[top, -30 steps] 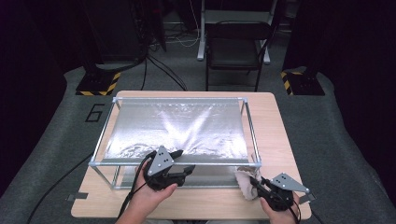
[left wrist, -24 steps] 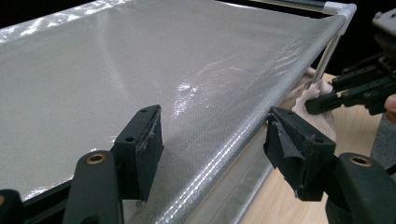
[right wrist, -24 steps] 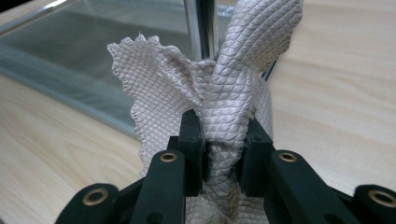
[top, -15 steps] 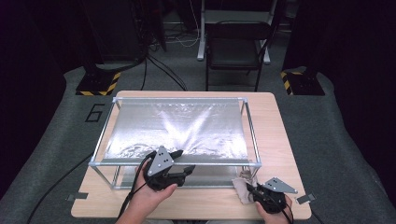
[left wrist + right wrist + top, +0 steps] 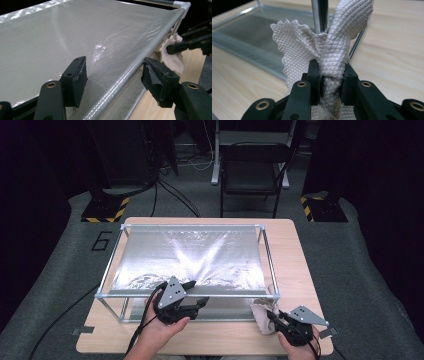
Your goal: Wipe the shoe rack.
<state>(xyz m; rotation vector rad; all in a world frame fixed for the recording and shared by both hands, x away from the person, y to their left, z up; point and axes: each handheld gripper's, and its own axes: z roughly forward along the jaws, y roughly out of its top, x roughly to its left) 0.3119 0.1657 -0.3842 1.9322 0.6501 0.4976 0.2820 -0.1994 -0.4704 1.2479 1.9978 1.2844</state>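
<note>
The wooden worktop [image 5: 300,250] carries a metal-tube frame [image 5: 187,296] whose top is a taut, shiny plastic sheet [image 5: 190,255], its surface catching glare in the high view. At the near edge of that sheet the left gripper [image 5: 192,292] sits with its fingers [image 5: 75,80] wide apart, one over the sheet and one outside the front rail [image 5: 150,45], neither pad pressing on anything I can see. At the near right corner, just beside the upright leg [image 5: 320,15], the right gripper [image 5: 272,317] has its fingers closed narrowly on a bunched beige cloth [image 5: 332,57], which stands up between the pads and rests against or very close to that leg; whether it truly touches I cannot tell. Judged from this, the work looks like wiping the frame or sheet with the cloth: the cloth is picked up and brought to the corner, but no wiping of the sheet's top shows as done, so most of the job seems left. Against the earlier pictures, the right hand has shifted along the near edge of the worktop, drawing in and then back toward the corner, with the cloth staying in its grip, while the left hand and the frame lie as they did.
</note>
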